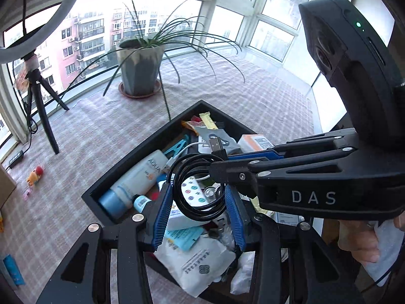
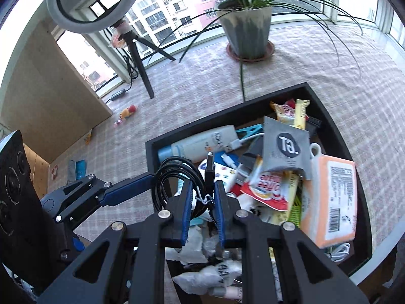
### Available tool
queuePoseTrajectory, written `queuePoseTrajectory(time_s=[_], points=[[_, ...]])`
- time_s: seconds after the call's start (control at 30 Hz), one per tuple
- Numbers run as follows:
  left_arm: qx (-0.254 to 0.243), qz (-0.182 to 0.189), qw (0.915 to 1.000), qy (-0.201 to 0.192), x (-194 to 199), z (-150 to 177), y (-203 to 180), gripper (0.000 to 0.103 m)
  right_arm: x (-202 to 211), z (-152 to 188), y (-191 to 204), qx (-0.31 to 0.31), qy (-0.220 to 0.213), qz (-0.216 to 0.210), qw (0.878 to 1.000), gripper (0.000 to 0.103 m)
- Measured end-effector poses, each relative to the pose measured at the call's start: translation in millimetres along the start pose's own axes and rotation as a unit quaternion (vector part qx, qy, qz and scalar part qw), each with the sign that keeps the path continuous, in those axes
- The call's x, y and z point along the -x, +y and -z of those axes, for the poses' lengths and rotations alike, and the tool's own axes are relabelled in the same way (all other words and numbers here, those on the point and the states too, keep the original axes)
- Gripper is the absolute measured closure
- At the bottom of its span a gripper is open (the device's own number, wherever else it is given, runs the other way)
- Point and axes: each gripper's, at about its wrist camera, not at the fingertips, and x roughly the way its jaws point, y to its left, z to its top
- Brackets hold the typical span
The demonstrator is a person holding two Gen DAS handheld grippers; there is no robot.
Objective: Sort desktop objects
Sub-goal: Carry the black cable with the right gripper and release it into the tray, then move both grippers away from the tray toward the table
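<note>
Centrally, both views show a coiled black cable (image 1: 197,187) carried above a black tray (image 1: 141,149) crammed with odds and ends. Right claw (image 2: 201,197): jaws nearly together, clamped on the cable just below its USB plug (image 2: 209,168), which stands upright at frame centre in the right wrist view; the coil bulges to the left of the blue pads (image 2: 187,212). Left claw (image 1: 198,210): jaws partly apart. The coil hangs between its pads (image 1: 162,215) in the left wrist view, but whether they press on it can't be told; the loop looks loose there. In that view the right claw enters from the right edge, w/ a hand (image 1: 359,240) at lower right.

Tray contents incl. a white bottle (image 1: 141,174) at left, a grey sachet (image 2: 286,147) and an orange pack (image 2: 331,195) at right. Background: potted plant (image 1: 140,71), upper centre; tripod (image 1: 43,111), upper left; both on a checked cloth (image 1: 101,126).

Step in hand, as judged: moving the cable to its sorted spot. To do it well, keep the right grip firm near the plug, use the left claw to support the loops so the coil doesn't unwind, lift clear of the tray rim before moving sideways, and avoid snagging the white cord (image 2: 243,140) lying beneath.
</note>
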Motion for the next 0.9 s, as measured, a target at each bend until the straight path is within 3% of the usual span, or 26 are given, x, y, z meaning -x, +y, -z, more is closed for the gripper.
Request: queuePoseTrajectory(time_s=[0.33,0.4,0.5,0.7,0.9], points=[[-0.020,0.013,0.9996,0.012,-15,-19,-36,0.063,18,9,-39,-0.037,-0.009,0.016,0.999,0.086],[-0.015,0.021,0.9995,0.015,-13,-20,-38,0.058,19,9,-42,-0.036,-0.012,0.023,0.999,0.085],[-0.015,0.019,0.9997,0.008,-6,-19,-38,0.058,22,7,-43,-0.036,-0.026,0.051,0.998,0.066],[-0.001,-0.005,1.0000,0.000,7,-13,-17,0.058,23,3,-24,-0.018,-0.036,0.055,0.998,0.064],[0.040,-0.037,0.9985,-0.002,23,1,29,0.058,8,-4,6,0.010,-0.024,0.039,0.999,0.064]])
